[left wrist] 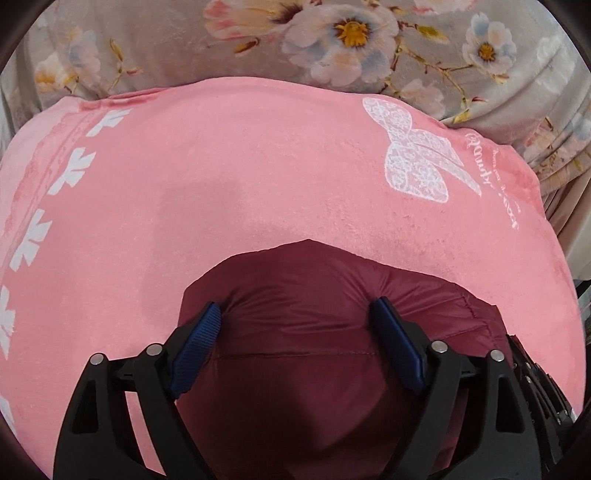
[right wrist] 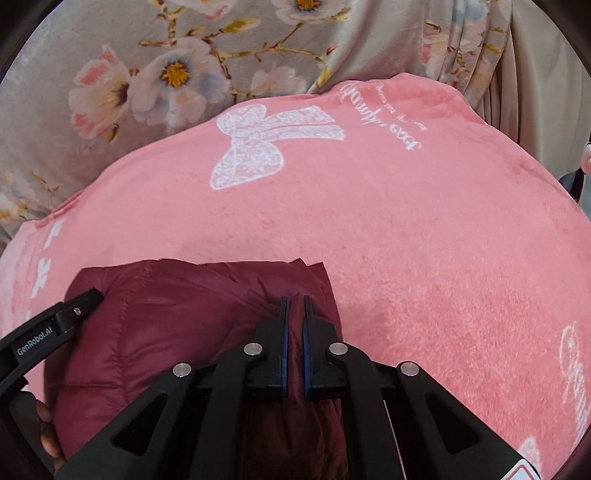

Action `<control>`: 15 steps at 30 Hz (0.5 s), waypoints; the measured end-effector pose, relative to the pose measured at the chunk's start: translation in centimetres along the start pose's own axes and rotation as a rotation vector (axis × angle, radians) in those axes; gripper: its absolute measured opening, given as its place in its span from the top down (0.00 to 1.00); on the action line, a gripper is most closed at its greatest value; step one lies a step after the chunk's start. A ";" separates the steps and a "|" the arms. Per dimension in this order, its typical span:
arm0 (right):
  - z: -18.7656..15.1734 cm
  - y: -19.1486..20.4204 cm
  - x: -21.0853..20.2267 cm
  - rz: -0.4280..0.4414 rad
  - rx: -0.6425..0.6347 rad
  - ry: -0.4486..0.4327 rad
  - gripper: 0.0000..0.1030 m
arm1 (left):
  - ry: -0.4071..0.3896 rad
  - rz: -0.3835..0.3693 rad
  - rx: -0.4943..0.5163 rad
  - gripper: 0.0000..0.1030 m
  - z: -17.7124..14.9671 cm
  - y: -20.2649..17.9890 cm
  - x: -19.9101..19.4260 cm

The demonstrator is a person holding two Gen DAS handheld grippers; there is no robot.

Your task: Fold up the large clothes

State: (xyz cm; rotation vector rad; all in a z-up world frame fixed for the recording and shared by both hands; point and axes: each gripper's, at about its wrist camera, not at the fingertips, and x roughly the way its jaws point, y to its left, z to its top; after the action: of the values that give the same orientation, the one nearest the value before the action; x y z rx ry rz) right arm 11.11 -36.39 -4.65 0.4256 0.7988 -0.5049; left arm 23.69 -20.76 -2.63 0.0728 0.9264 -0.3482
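Observation:
A puffy maroon jacket lies bunched on a pink blanket printed with a white bow. My left gripper stands wide, with a fat bulge of the jacket between its blue pads. Both pads dent the fabric, and creases run out from their tips. In the right wrist view my right gripper is shut on a thin fold at the right edge of the jacket. The left gripper's black finger shows at the left of that view, with a hand below it.
The pink blanket covers a cushioned surface. Behind it lies grey fabric with a floral print. Folds of grey cloth hang at the far right. Part of the right gripper's body shows at the lower right of the left wrist view.

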 end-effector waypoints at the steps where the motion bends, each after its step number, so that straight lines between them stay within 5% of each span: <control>1: -0.1 -0.1 0.5 -0.005 -0.004 0.003 0.96 | -0.009 0.009 0.011 0.18 -0.2 -0.3 0.2; 15: -1.1 -0.5 2.6 0.045 0.009 -0.006 0.96 | -0.098 0.088 0.059 0.09 -1.7 -1.3 2.1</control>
State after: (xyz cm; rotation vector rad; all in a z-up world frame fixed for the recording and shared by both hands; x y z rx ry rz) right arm 11.71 -36.85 -7.40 0.4495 0.7794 -0.4682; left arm 23.10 -22.22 -5.22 0.1488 0.8130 -0.2947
